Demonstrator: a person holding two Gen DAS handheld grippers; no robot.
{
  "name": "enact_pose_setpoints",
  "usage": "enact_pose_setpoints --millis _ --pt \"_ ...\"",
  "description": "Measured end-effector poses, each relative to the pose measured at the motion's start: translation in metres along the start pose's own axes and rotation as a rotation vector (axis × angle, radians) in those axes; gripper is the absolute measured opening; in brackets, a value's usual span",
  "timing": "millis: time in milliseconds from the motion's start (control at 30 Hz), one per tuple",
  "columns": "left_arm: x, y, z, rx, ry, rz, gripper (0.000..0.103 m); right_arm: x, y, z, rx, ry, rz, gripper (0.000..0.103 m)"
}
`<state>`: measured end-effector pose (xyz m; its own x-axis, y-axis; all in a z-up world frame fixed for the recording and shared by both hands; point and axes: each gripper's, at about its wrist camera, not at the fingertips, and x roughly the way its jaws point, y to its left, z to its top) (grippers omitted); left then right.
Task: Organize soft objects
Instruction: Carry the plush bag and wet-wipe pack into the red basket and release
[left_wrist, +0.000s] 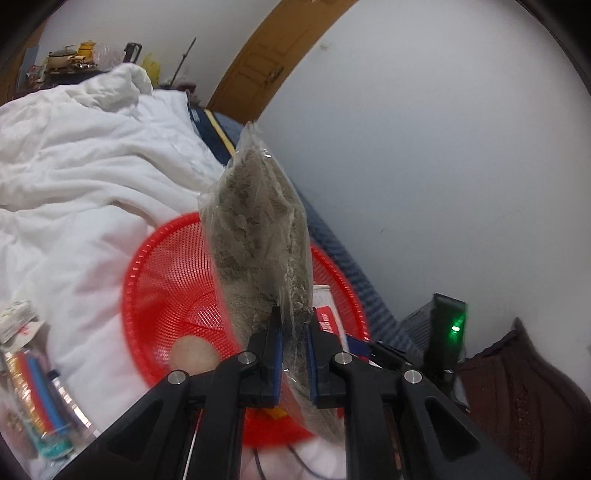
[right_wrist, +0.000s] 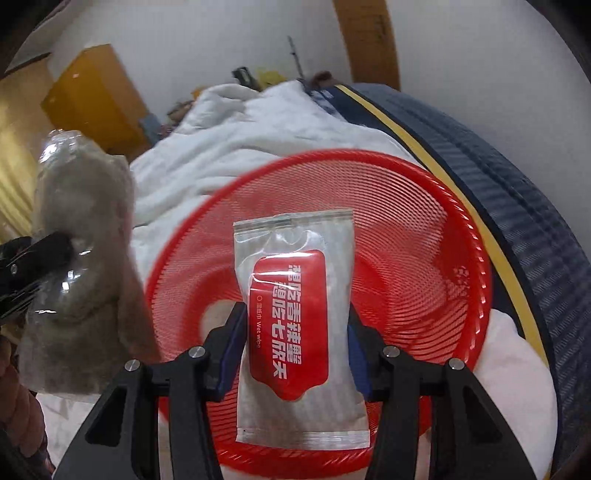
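Both hand-held grippers clamped: left hand-held gripper (left_wrist: 294, 354) on the grey bag (left_wrist: 258, 236), right hand-held gripper (right_wrist: 295, 354) on the wipes packet (right_wrist: 295, 325), long axes forward, red basket (right_wrist: 424, 177) directly beneath.

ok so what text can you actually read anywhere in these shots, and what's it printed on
"湿纸巾 Wet wipe": small white print on the red label of the clear plastic wet-wipe packet held in the right gripper.
Large white Chinese characters on the same label: partly legible, not surely readable.
White mark on the round red plastic mesh basket: too blurred.
Clear bag of grey-green dried material: no text.
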<state>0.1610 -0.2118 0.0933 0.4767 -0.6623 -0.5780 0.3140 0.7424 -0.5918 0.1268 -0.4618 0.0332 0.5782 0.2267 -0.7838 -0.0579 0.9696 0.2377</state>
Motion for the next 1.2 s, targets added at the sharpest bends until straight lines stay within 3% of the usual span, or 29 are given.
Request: enact_pose_setpoints --millis 167,333,533,800,867,967,1033,1100,1200 --pt "0.059 0.000 0.001 0.005 0.072 0.025 0.009 0.018 -0.010 0.001 -0.001 0.037 -0.054 0.049" --pt "0.102 0.011 -0.019 0.004 0.161 0.089 0.009 0.031 -0.013 -0.003 -0.001 0.077 -0.098 0.050" --pt "0.122 0.011 -0.046 0.052 0.233 0.126 0.009 0.046 -0.009 -0.004 -0.030 0.114 -0.128 0.050" --pt "0.119 0.019 -0.056 0.058 0.222 0.174 0.010 0.056 -0.003 -0.010 -0.060 0.145 -0.151 0.055" --pt "0.116 0.020 -0.058 0.047 0.224 0.174 0.016 0.057 -0.003 -0.007 -0.057 0.148 -0.145 0.057" --pt "0.116 0.021 -0.055 0.024 0.233 0.169 0.039 0.051 -0.004 -0.005 -0.029 0.129 -0.101 0.057" --pt "0.112 0.021 -0.052 -0.002 0.227 0.132 0.063 0.040 -0.006 -0.002 -0.007 0.085 -0.079 0.059" --pt "0.102 0.022 -0.047 -0.027 0.204 0.107 0.070 0.028 -0.004 -0.001 0.006 0.044 -0.057 0.065" --pt "0.082 0.017 -0.041 -0.036 0.158 0.103 0.070 0.008 0.006 0.001 0.000 -0.032 -0.003 0.066"
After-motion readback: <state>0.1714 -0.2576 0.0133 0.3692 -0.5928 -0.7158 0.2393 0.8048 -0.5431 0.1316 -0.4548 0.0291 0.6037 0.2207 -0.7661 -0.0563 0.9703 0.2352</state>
